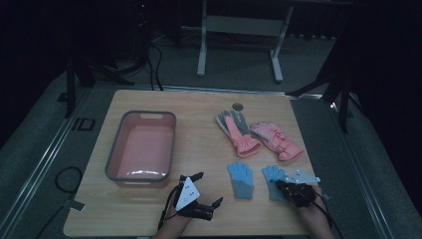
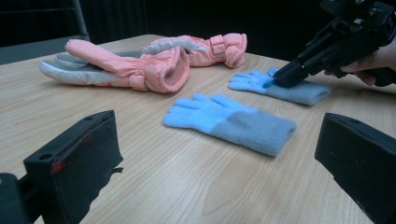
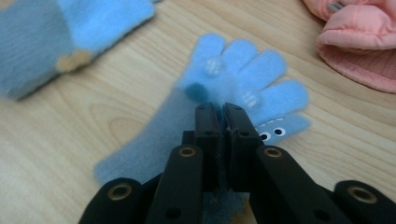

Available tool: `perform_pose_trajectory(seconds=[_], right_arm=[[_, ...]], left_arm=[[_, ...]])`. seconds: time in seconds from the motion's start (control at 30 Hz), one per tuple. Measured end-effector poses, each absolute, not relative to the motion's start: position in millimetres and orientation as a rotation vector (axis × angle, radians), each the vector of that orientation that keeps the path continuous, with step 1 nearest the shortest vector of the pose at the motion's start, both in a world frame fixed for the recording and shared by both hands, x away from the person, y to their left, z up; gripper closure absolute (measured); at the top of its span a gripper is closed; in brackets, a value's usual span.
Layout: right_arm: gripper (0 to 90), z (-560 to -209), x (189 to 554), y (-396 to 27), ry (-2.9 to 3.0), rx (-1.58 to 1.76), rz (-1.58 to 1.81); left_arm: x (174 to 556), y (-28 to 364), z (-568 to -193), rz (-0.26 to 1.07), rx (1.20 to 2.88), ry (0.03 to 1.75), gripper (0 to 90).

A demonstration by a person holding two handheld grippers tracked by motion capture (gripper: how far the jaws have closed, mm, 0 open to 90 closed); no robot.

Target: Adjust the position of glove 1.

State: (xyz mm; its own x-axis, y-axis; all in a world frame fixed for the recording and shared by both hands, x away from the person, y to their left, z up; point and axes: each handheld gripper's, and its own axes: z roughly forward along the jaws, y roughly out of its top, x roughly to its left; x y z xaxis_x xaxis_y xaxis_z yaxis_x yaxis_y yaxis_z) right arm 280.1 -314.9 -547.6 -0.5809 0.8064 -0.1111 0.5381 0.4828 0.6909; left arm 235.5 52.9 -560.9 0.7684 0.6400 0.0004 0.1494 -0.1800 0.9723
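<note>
Blue knit glove (image 3: 233,84) between right gripper (image 3: 222,112) jaws.

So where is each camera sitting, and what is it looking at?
High view: above the person's side of the table, looking forward and down on the pink tub, gloves, both hands and grippers.
Left gripper view: on the left gripper, between open jaws, facing the near blue glove and pink gloves.
Right gripper view: on the right gripper, jaws shut on the far blue glove.
Shared: that glove, pinched, appears in the left gripper view too.
</note>
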Motion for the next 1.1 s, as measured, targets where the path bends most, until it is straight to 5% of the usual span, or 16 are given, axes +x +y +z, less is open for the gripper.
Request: perform_pose_trajectory(seconds=[0.53,1.1], right_arm=[[86.3,-476.2,286.0,-269.1,2.259,1.106,1.119],[85.9,-503.8,290.0,-218.7,2.419,1.061,1.112]], left_arm=[[235.1,52.8,-560.9,0.493,1.724,0.624,0.1],[235.7,53.2,-561.0,0.487,1.720,0.630,0.1]])
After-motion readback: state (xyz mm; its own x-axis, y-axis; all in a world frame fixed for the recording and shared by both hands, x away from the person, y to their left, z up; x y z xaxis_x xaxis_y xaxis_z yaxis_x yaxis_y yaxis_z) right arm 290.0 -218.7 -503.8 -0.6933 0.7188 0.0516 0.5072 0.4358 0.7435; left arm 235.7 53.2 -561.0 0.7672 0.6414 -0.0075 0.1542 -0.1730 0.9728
